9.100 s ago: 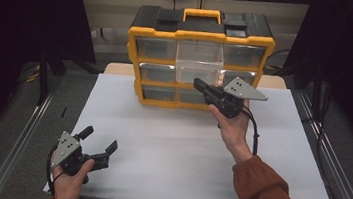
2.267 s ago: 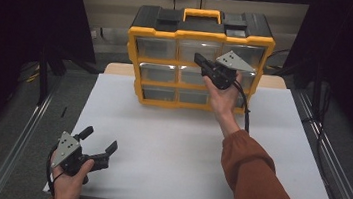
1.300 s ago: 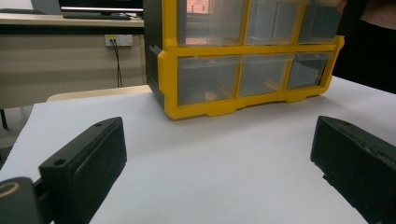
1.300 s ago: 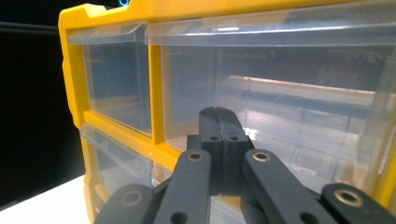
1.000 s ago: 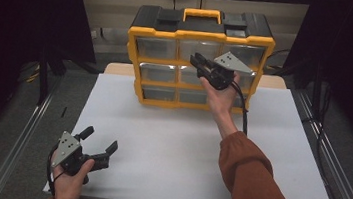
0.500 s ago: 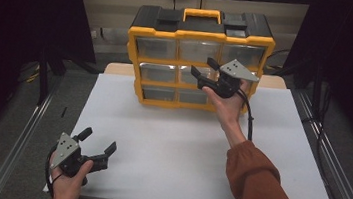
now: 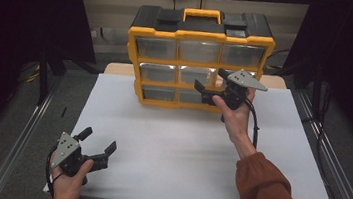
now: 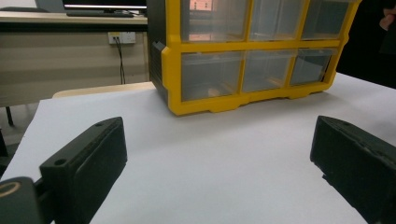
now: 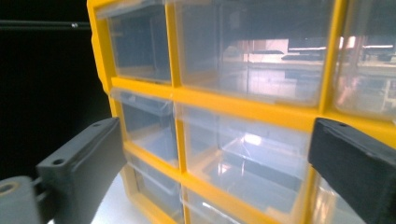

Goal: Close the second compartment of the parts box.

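Observation:
A yellow and black drawer cabinet [image 7: 202,34] with clear plastic drawers stands upright at the back of the white table [image 7: 184,145]. My right gripper [image 7: 208,79] is held open just in front of its middle row, right of centre, with nothing between the jaws. In the right gripper view, that gripper [image 9: 217,140] frames the clear drawers and yellow bars of the cabinet [image 9: 243,109] from close up. My left gripper [image 7: 98,139] rests open at the near left of the table, holding nothing. In the left gripper view, the left gripper [image 8: 219,135] points across bare table toward the cabinet [image 8: 210,44].
Metal rails [image 7: 24,137] run along both sides of the table. The person's right forearm in an orange sleeve [image 7: 265,190] reaches over the table's right half. A black handle [image 7: 202,16] with yellow trim tops the cabinet.
The right gripper rose from the cabinet's bottom row to its middle row, then drew slightly down and back; its jaws look wider apart than a second ago. The left gripper has stayed put.

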Available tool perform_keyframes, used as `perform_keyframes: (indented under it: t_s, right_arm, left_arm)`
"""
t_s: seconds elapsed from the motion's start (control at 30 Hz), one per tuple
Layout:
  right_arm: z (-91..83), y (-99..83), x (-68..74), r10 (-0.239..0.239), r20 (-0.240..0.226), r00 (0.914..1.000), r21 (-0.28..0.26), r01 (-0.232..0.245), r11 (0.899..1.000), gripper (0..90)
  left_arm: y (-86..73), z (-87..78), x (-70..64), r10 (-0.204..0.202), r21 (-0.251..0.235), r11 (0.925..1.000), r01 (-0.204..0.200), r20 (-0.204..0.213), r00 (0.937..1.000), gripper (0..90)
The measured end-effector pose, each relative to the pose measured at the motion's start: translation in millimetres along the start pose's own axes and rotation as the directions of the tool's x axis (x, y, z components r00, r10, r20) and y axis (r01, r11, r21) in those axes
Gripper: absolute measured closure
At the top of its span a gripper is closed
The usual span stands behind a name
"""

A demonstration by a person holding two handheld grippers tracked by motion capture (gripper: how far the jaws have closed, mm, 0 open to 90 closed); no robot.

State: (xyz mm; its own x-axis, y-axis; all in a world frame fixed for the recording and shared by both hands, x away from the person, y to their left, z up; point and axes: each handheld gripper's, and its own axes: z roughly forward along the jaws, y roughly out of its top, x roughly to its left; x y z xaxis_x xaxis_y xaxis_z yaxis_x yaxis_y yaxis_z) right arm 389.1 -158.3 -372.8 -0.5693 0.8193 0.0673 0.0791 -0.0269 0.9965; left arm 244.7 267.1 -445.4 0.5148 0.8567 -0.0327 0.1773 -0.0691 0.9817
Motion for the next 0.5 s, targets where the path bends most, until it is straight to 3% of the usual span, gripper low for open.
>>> perform_keyframes:
  t_s: [0.5]
  right_arm:
    - [-37.7,-16.8,-1.6,0.018,0.046,0.9988,0.037,-0.020,0.999,1.0]
  left_arm:
    - [0.4,0.6,0.8,-0.019,-0.005,0.9998,0.019,-0.013,0.9997,4.2]
